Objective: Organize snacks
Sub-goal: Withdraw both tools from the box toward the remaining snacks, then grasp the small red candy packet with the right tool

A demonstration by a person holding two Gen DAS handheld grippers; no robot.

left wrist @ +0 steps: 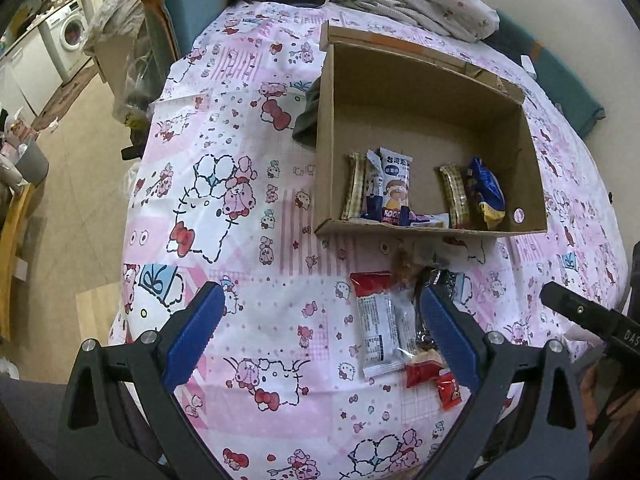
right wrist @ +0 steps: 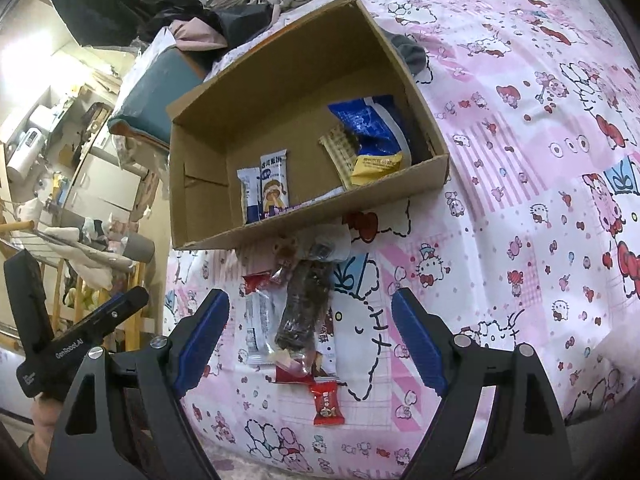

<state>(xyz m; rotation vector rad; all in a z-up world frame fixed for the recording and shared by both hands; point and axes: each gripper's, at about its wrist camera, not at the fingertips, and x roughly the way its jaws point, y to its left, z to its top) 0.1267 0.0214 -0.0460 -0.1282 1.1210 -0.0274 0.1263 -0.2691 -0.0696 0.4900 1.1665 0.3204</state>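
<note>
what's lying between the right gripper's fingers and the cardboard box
In the right wrist view, a loose snack pile lies on the bedsheet between the right gripper and the cardboard box.

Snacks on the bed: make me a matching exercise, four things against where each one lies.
Things:
1. blue and yellow bag
2. small red candy
3. packet with a cartoon child
4. dark clear-wrapped snack

Places:
A. loose on the sheet, nearest the camera in the right wrist view
B. inside the cardboard box, against its right wall as the right wrist view shows it
C. on the sheet just outside the box, atop other wrappers
D. inside the box, near its front wall, beside a white and blue packet

Pairs: 1-B, 2-A, 3-D, 4-C
</note>
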